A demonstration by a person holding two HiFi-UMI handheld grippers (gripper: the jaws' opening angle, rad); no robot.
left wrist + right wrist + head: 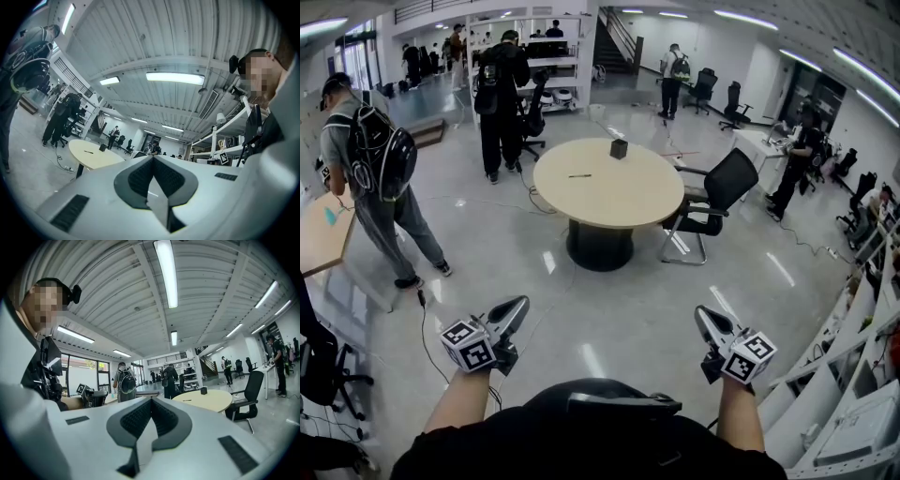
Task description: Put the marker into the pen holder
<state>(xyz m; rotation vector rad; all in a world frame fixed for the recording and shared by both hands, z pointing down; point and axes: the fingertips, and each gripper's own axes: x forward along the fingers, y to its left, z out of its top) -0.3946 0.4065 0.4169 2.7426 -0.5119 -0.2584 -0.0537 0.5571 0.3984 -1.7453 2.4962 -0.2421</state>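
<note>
Left tongs and right tongs are closed and empty, well apart from the worktop; opening late risks knocking the thin marker away from the pen holder

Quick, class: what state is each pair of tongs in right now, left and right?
Left tongs: closed, holding nothing.
Right tongs: closed, holding nothing.

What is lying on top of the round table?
On the round table lie a thin dark marker and, apart from it near the far edge, a small black pen holder. What is inside the holder cannot be seen.
</note>
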